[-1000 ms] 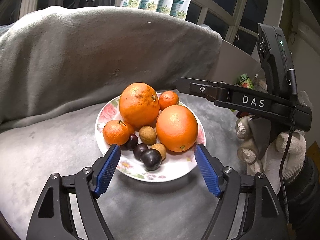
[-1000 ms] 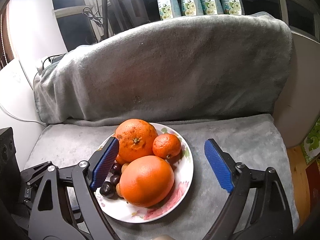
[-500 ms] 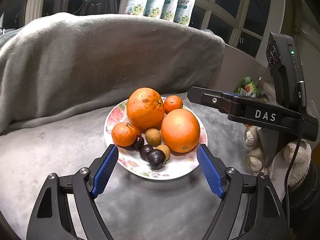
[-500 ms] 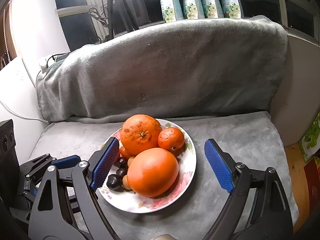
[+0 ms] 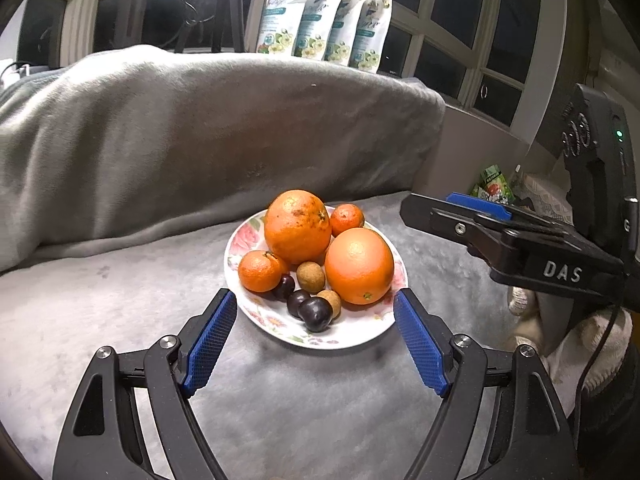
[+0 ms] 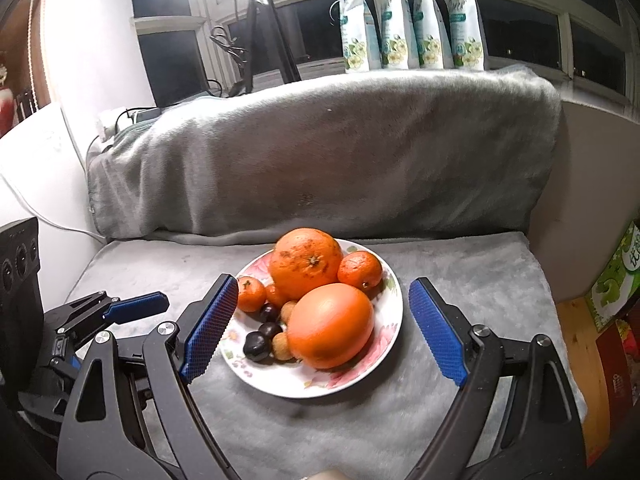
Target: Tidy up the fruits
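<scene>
Plate: a glazed white plate (image 5: 362, 334) with a pink floral rim sits on a plush grey blanket (image 5: 200, 152) spread over the seat and draped up the backrest.
Fruit: two large pebbly-skinned oranges (image 5: 298, 226), the rear one flecked brown, two small mandarins (image 5: 259, 271), glossy dark plums (image 5: 315, 313) and dull tan longans (image 5: 311, 277) lie heaped together on the plate.
Left claw: the left claw (image 5: 316, 344) is spread wide and empty, its ribbed blue pads flanking the plate's near rim.
Right claw: the right claw (image 6: 320, 340) is likewise spread and empty, black struts framing the plate from the near side; a white-gloved hand (image 5: 576, 336) grips its handle.
Surroundings: four printed pouches (image 6: 408, 20) stand on the far windowsill beside a black tripod (image 6: 260, 28); a green carton (image 6: 618, 280) sits at right.
</scene>
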A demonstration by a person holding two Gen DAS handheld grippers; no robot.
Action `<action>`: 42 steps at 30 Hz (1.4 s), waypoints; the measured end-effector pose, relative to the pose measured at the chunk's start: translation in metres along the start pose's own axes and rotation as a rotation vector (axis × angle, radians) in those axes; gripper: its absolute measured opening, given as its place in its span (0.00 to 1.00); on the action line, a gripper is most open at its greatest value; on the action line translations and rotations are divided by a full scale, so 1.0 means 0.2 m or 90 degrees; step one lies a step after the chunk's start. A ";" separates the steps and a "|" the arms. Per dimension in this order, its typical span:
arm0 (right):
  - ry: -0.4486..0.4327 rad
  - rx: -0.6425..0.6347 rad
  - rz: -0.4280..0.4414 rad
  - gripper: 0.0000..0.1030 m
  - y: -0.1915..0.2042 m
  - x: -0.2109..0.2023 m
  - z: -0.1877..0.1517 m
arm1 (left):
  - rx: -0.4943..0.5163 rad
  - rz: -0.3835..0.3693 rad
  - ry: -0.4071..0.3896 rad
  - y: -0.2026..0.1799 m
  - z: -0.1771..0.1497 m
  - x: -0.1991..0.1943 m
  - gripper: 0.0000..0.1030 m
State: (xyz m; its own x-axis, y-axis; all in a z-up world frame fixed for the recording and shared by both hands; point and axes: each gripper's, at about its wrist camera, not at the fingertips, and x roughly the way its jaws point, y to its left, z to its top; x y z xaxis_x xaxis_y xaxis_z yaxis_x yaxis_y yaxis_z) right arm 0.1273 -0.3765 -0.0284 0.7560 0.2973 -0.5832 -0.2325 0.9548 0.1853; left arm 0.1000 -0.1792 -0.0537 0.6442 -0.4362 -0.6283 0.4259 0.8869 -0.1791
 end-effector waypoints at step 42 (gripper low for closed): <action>-0.033 0.004 -0.105 0.87 0.19 -0.30 -0.19 | -0.022 0.085 -0.035 0.09 -0.16 -0.31 0.79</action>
State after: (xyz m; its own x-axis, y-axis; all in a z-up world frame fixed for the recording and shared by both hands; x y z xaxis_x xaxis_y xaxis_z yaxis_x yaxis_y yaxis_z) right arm 0.0488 -0.3582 -0.0164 0.8138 0.1366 -0.5648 -0.1001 0.9904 0.0953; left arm 0.0479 -0.1315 -0.0430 0.7281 -0.3212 -0.6055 0.3124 0.9418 -0.1240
